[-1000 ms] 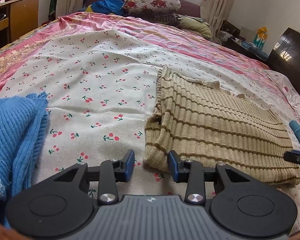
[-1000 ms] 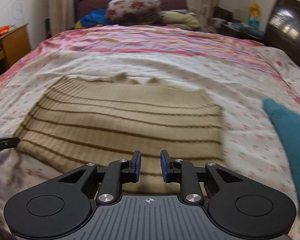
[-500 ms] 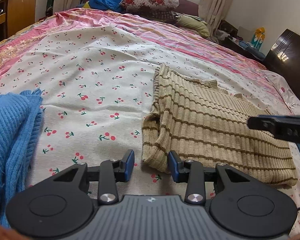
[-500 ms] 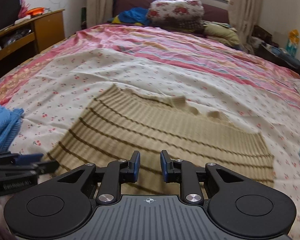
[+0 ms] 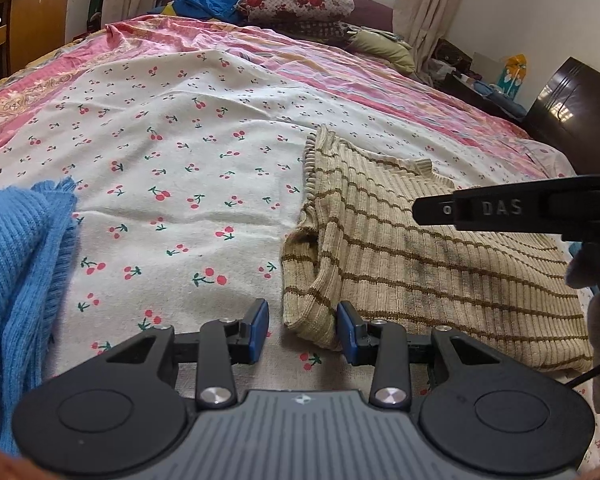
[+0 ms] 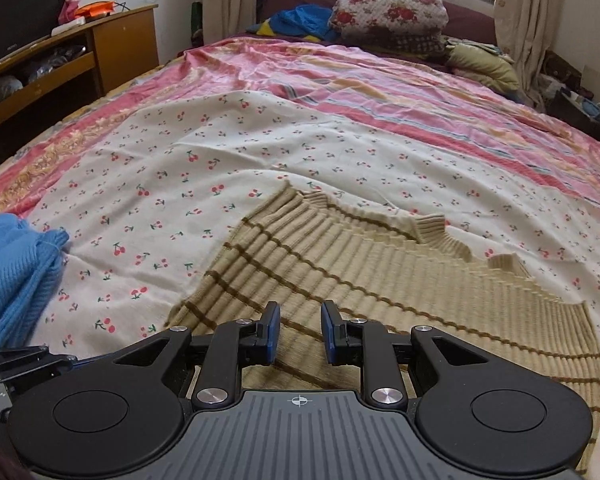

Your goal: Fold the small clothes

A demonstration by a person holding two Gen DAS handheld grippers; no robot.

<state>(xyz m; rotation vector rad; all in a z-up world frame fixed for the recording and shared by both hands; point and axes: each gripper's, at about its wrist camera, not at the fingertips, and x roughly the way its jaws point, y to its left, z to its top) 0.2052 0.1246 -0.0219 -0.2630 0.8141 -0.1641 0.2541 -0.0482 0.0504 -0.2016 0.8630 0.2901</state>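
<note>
Your striped sweater lies flat on the cherry-print sheet of the bed, filling the lower right of the left view and the lower middle of the right view. Its rolled corner sits at the bottom centre of the left view, just ahead of your left claw, whose 2 blue pads stand apart with nothing clamped between them; the right-hand pad is just beside that corner, and whether it touches you cannot tell. Your right claw hovers over the sweater's near edge, its pads a narrow gap apart and gripping nothing. Its black body also cuts across the right edge of the left view, above the sweater. A blue knit is bunched at the lower left, well apart from the sweater. A pink striped cover lies beyond the sheet, with a floral pillow at the top. A wooden shelf unit in the upper left holds dim items you cannot make out.
</note>
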